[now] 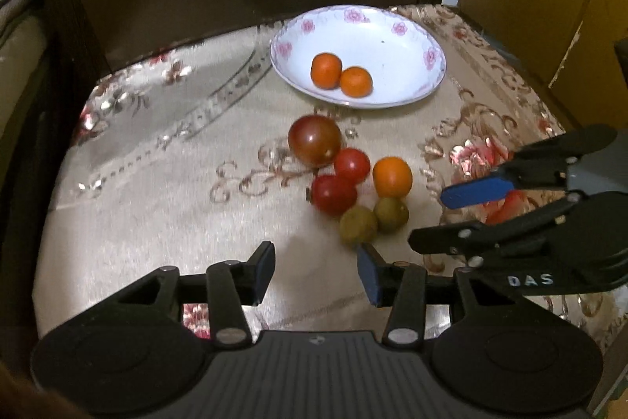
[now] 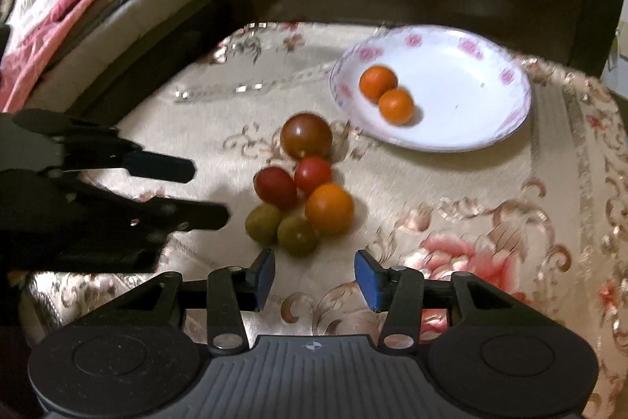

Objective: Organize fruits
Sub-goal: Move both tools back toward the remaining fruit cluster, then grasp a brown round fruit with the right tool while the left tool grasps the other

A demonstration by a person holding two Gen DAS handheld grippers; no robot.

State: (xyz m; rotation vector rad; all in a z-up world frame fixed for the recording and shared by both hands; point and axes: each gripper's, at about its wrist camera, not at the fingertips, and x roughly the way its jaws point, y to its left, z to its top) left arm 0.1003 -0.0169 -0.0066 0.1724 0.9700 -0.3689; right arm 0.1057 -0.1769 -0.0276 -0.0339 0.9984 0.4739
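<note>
Hovering over the flowered cloth (image 2: 451, 183), the left gripper (image 1: 316, 271) and right gripper (image 2: 314, 275) both have their jaws parted and empty. A cluster of loose fruit (image 2: 302, 191) lies just ahead of the right gripper's fingertips and ahead-right of the left's. Beyond the cluster, a white plate (image 2: 471, 128) holds two oranges (image 2: 386, 95).

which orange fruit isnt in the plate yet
The lone orange fruit in the cluster on the tablecloth, beside the two green ones. The other two orange fruits already sit touching in the flowered plate.
</note>
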